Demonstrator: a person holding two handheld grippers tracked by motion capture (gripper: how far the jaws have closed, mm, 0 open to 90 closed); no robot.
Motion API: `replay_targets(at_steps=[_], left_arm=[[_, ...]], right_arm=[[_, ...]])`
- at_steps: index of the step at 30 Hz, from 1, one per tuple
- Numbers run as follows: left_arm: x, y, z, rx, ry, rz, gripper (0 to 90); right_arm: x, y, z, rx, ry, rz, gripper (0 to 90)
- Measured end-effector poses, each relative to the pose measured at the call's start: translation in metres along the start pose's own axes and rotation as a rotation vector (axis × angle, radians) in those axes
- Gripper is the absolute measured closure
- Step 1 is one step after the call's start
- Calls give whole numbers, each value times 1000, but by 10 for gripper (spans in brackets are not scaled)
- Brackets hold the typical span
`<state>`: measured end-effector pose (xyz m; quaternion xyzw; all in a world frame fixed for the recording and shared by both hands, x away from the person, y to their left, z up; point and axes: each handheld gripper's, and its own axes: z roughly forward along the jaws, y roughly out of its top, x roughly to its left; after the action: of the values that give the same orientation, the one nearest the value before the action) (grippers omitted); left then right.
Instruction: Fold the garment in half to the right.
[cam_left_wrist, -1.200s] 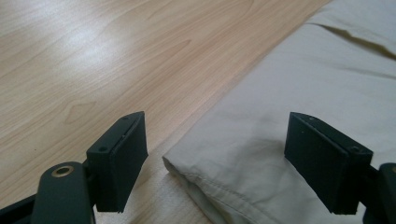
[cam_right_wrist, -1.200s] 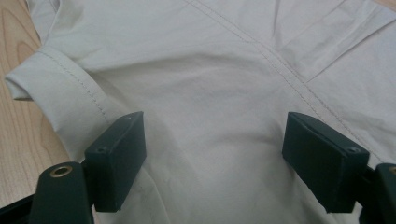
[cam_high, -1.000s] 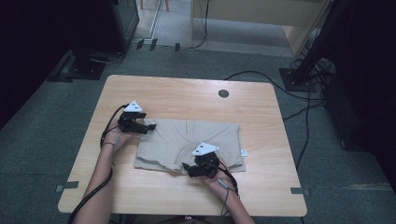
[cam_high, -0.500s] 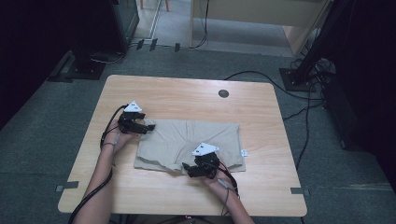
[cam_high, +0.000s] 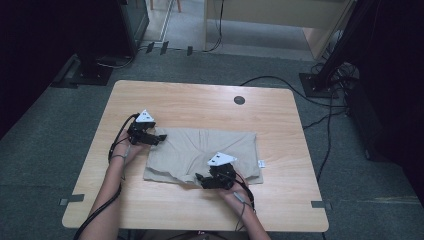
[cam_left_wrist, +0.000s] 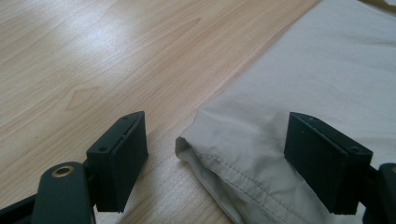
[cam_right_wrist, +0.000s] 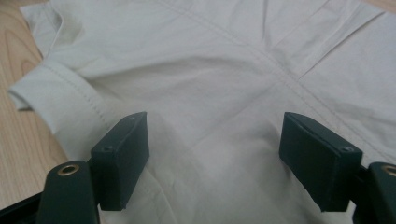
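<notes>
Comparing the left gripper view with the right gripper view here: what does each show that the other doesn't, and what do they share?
Left gripper view: the left tongs stand open around a stitched corner of the beige garment, one jaw over bare wooden table, which takes up much of the frame.

Right gripper view: the right tongs stand open over the garment's middle, where stitched seams meet; a hemmed opening lies at left, with a sliver of table.

Both: the same beige garment lying flat on the wood, and open jaws gripping nothing.
</notes>
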<state>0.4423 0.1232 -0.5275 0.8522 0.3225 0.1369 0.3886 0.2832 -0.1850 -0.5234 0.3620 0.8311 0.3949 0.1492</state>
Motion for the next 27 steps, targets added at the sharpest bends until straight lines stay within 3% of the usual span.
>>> replay_targets(at_steps=[7, 12, 19, 27], left_arm=[[0, 0, 0, -2, 0, -4, 214], [0, -1, -1, -2, -1, -6, 214], [0, -1, -1, -4, -4, -8, 214], [0, -1, -1, -5, -5, -8, 214]], right_arm=[[5, 13, -1, -39, -23, 44, 238], [8, 20, 4, -53, 10, 79, 237], [22, 21, 16, -21, 28, 51, 237], [23, 14, 22, 8, 22, 47, 236]])
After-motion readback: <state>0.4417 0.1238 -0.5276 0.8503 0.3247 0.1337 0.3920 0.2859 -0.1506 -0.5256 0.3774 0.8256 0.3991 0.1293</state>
